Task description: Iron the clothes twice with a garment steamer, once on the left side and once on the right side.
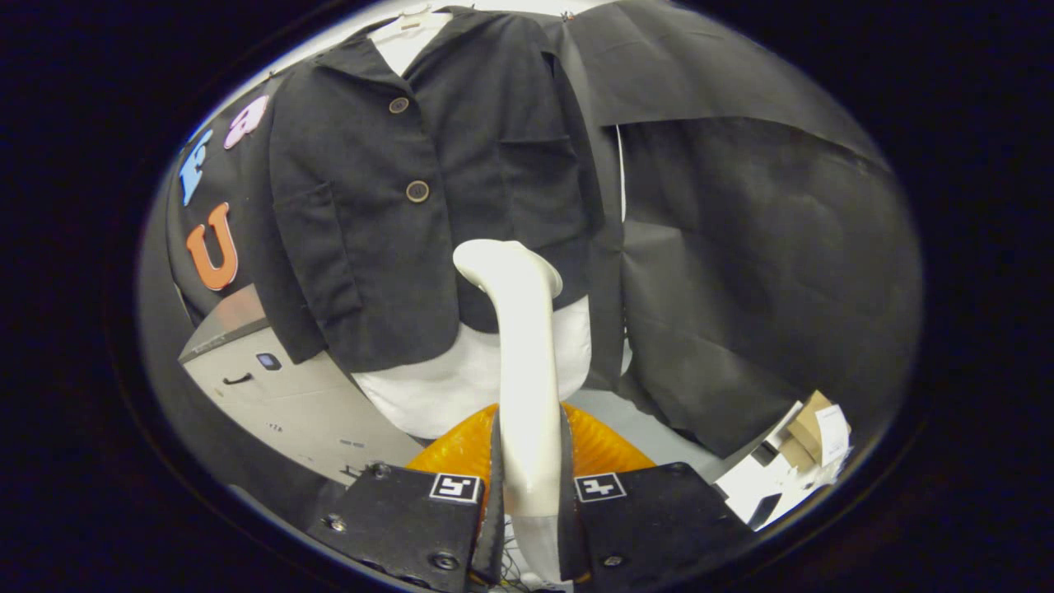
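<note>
Steamer (527, 362), clenched by its handle in the tongs (528, 494), should glide flat and slow along the jacket (412, 206), head just touching the cloth.

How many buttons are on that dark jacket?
2. One button sits just below the collar of the jacket; the second button is lower on the same front edge. The steamer, clamped in the gripper, may hide more.
</note>
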